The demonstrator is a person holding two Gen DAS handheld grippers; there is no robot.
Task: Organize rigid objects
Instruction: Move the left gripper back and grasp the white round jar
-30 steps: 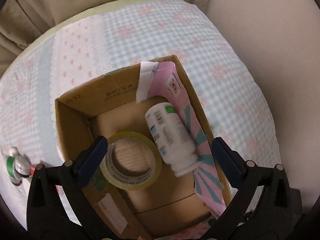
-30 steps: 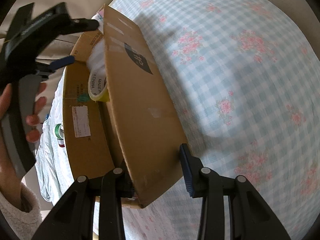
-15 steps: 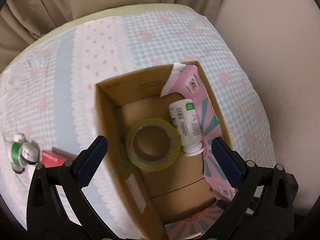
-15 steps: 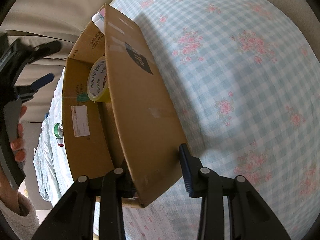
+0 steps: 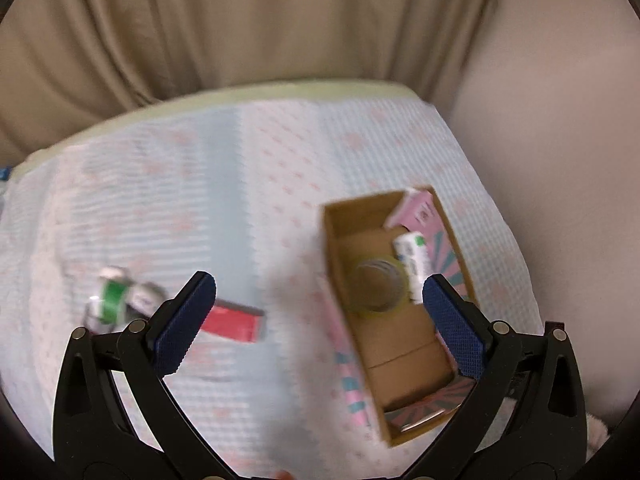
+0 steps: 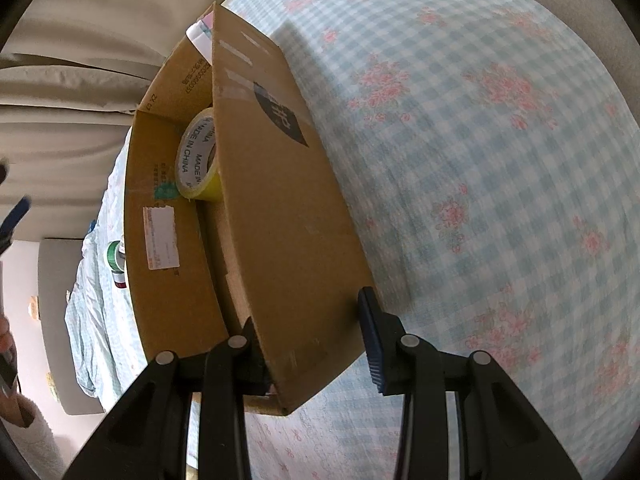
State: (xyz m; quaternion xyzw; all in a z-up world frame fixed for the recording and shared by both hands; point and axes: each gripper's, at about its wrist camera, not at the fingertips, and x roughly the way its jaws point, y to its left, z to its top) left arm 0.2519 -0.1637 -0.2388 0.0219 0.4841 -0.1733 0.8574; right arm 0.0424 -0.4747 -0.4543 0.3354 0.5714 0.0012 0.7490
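Step in hand, as I judge it: between placements, with the next loose item to fetch. Left claw [image 5: 316,308] is wide open and empty, held above the bed [image 5: 240,184], pads spread with nothing between them. Left view is motion-blurred.

Cardboard box [image 5: 396,364] sits on the bed toward the right side, open top. Inside: a tape roll [image 5: 378,286] lying flat on the box floor, a white bottle [image 5: 412,258] lying on its side beside it, and a pink patterned carton [image 5: 422,212] leaning along the right wall.

Loose on the bed, well left of the box: a red box [image 5: 236,322], flat and low, just beyond the left claw's left pad, and a green-and-white bottle [image 5: 112,294] on its side further left. Details too blurred to read.

Right claw [image 6: 316,344] straddles the box's near wall [image 6: 288,240], one finger inside, one outside. Outer pad shows a gap from the cardboard; inner finger is mostly hidden, so I cannot tell if it truly pinches the wall. It looks like it steadies the box.

Next move likely calls for lowering the left claw over the red box, lining the pads across its narrow sides, closing, then carrying it to the free near end of the box floor. Risk: soft bedding gives under a low item, so the pads may catch fabric.
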